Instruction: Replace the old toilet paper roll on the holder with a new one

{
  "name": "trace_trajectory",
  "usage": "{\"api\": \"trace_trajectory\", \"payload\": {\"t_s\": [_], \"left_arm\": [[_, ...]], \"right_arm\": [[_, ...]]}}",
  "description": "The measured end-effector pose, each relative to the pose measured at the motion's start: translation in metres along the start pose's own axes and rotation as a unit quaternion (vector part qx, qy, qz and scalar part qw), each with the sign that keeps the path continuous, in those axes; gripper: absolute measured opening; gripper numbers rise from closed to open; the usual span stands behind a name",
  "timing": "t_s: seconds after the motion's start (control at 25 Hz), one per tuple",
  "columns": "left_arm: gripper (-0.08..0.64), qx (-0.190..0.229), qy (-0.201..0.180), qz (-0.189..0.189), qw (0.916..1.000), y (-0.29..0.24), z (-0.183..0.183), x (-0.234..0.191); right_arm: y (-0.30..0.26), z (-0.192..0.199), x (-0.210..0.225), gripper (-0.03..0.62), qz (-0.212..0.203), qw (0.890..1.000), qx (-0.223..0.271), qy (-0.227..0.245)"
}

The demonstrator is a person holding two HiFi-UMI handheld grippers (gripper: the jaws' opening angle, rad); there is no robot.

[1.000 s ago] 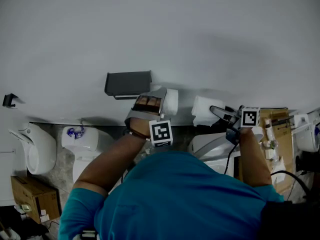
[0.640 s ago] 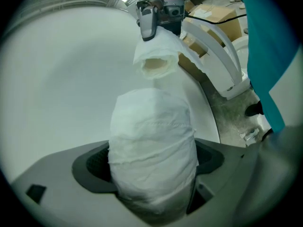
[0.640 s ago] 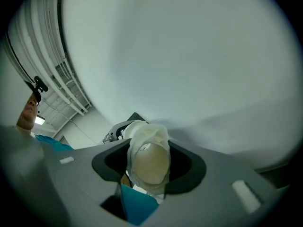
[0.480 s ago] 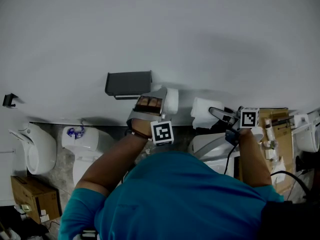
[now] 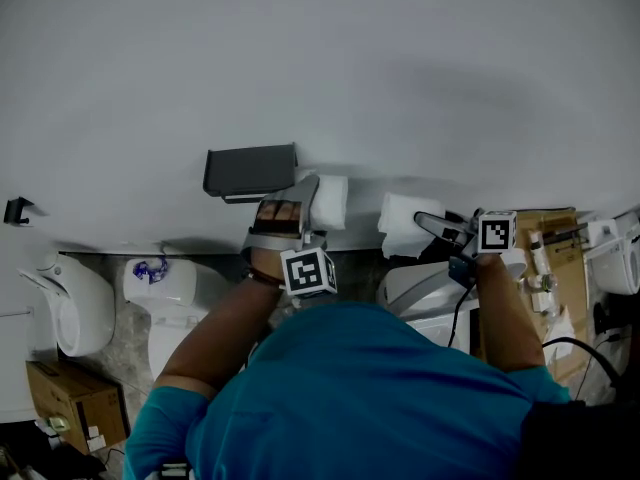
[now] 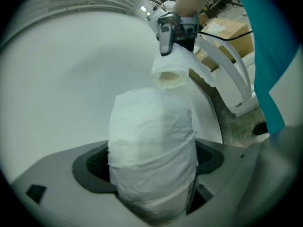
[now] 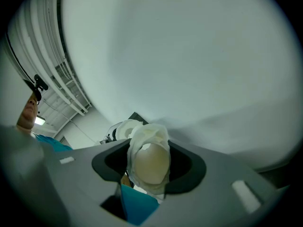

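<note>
A dark grey holder (image 5: 250, 171) juts from the white wall. Just right of it my left gripper (image 5: 312, 203) is shut on a full white toilet paper roll (image 5: 332, 200); in the left gripper view this roll (image 6: 151, 141) fills the space between the jaws. Further right my right gripper (image 5: 425, 224) is shut on a thinner, ragged roll (image 5: 400, 226). The right gripper view shows that roll end-on (image 7: 150, 157), its tan core facing me. The two rolls hang apart, both close to the wall.
A white toilet (image 5: 168, 290) and another white fixture (image 5: 75, 308) stand on the floor below the holder. A cardboard box (image 5: 75, 400) sits at bottom left. Another toilet (image 5: 425, 293) and cardboard boxes (image 5: 562, 268) crowd the right. A small black hook (image 5: 15, 210) is on the wall.
My left gripper has shifted slightly left toward the holder with the full roll and rolled a little. The right gripper and its roll have stayed put.
</note>
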State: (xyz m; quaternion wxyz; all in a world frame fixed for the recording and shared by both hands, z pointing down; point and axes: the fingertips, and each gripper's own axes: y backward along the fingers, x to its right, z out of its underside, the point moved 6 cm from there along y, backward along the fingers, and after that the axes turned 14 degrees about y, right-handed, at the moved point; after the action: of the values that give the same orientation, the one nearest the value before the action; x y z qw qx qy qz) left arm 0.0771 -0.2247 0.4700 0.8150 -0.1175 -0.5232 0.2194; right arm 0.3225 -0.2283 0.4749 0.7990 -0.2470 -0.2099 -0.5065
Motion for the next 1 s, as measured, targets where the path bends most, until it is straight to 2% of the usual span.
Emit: {"api": "trace_trajectory", "payload": {"t_s": [0.24,0.4,0.56,0.68,0.76,1.0], "left_arm": [[0.482,0.022,0.026,-0.015,0.9993,0.011,0.000,-0.007],[0.480,0.009,-0.012,-0.027,0.9995,0.005,-0.003,0.000],[0.480,-0.010,-0.026,-0.026,0.9993,-0.009,-0.003,0.009],[0.480,-0.018,-0.037,0.018,0.9990,-0.019,-0.001,0.027],[0.480,-0.015,-0.034,0.031,0.9988,-0.019,-0.001,0.030],[0.480,-0.003,-0.035,-0.003,0.9994,-0.003,-0.002,0.020]], "right_arm": [[0.002,0.000,0.007,0.196,-0.001,1.000,0.000,0.000],[0.001,-0.001,0.008,0.196,-0.006,1.000,0.003,-0.004],[-0.003,0.003,0.004,0.196,-0.014,1.000,-0.002,-0.006],[-0.003,0.006,0.007,0.196,-0.011,1.000,-0.010,-0.005],[-0.005,0.005,0.004,0.196,-0.008,1.000,-0.015,-0.005],[-0.010,-0.002,-0.001,0.196,-0.012,1.000,-0.024,-0.002]]}}
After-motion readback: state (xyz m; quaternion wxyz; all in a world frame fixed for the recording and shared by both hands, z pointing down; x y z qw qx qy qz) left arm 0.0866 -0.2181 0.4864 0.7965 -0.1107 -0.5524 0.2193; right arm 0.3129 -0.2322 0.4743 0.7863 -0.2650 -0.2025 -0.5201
